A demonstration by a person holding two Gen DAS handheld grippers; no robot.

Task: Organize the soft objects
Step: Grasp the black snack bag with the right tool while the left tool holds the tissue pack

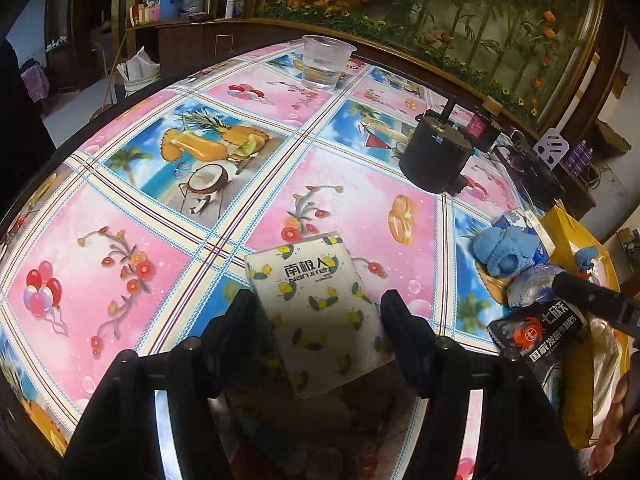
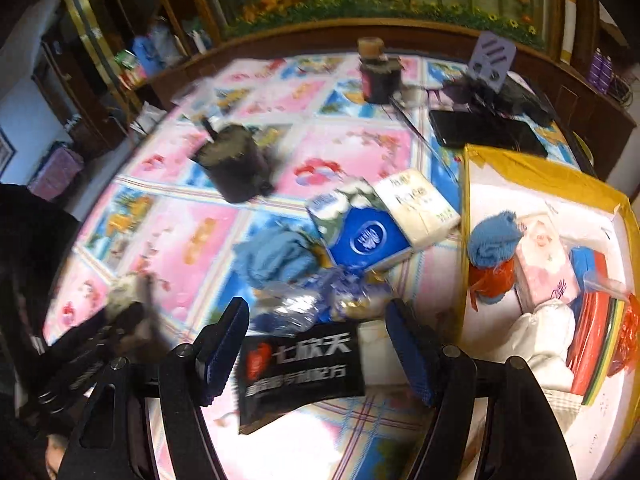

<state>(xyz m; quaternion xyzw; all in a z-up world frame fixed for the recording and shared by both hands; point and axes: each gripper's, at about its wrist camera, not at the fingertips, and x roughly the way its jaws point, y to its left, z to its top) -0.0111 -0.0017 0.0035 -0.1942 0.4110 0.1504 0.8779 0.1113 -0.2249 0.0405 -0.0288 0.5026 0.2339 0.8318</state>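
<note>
Two grippers: both in my wrist views.
Left gripper [image 1: 316, 312]: I see its fingers clamped on the lemon-print tissue pack [image 1: 316, 304], tilted above the fruit-print tablecloth [image 1: 160, 240].
Right gripper [image 2: 316, 344]: jaws wide, straddling the black snack packet [image 2: 300, 376]; pads clear of it.
Loose pile: blue knit sock [image 2: 272, 256], blue tissue pack [image 2: 364, 240], cream tissue pack [image 2: 420, 208] on the cloth.
Yellow box [image 2: 540, 176]: right of pile; pink tissue pack [image 2: 544, 264] inside.

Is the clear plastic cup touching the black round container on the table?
Apart. The left wrist view shows the clear cup standing far back, with a wide stretch of tablecloth between it and the black container.
</note>
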